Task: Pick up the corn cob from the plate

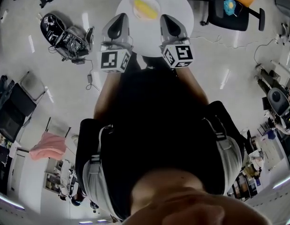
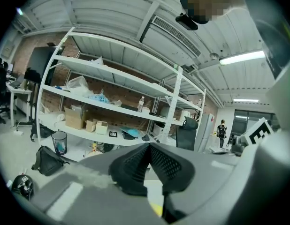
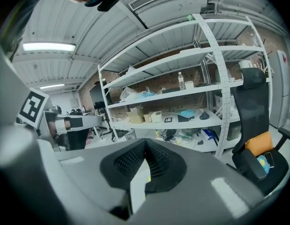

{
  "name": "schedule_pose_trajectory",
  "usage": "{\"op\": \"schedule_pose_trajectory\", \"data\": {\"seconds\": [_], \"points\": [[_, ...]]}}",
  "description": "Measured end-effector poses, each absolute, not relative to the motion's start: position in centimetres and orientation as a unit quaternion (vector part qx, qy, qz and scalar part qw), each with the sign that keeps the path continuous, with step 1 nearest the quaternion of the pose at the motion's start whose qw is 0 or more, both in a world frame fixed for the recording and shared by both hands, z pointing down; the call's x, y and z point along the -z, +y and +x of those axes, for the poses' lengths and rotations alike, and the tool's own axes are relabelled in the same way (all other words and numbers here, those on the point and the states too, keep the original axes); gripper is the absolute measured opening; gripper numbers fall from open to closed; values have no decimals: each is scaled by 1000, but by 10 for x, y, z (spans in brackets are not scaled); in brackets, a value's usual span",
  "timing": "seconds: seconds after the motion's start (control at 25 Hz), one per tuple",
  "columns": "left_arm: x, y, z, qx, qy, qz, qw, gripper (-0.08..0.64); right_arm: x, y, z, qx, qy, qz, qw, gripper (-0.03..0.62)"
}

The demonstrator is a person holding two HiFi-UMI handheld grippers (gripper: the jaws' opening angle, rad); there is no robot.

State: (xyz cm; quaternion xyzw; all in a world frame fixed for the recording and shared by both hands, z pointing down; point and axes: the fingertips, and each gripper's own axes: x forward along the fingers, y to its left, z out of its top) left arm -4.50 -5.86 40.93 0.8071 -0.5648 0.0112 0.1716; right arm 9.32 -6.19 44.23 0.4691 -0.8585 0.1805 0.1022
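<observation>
The grey floor (image 1: pixel 239 102) fills most of the head view, with the person's dark torso (image 1: pixel 154 125) in the middle. At 12 o'clock stands a round white table (image 1: pixel 182 11), and at 2 o'clock from centre a black office chair (image 1: pixel 229 15). White shelving (image 2: pixel 121 109) loaded with boxes runs across both gripper views.

The left gripper (image 1: pixel 119 20) sits at the table's 8 o'clock edge and the right gripper (image 1: pixel 167 21) at its 4 o'clock edge, well apart from each other. In its own view the left gripper (image 2: pixel 149 146) has its jaws pressed together at the tips with nothing between them. The right gripper (image 3: pixel 145 142) is likewise closed and empty.

A small white plate (image 1: pixel 156 4) lies on the table between and beyond the two grippers. The yellow corn cob (image 1: pixel 145 8) rests on it, touched by neither gripper.
</observation>
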Motion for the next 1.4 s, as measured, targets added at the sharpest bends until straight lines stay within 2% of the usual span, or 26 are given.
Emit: {"op": "schedule_pose_trajectory", "data": {"seconds": [1.2,1.4], "points": [[-476,-101,-57,-33,-552,801,229,0,-532,-94,71,-228,-838,461,183,11],[-480,-105,-54,-34,-546,804,232,0,-548,-97,68,-237,-837,450,200,34]]}}
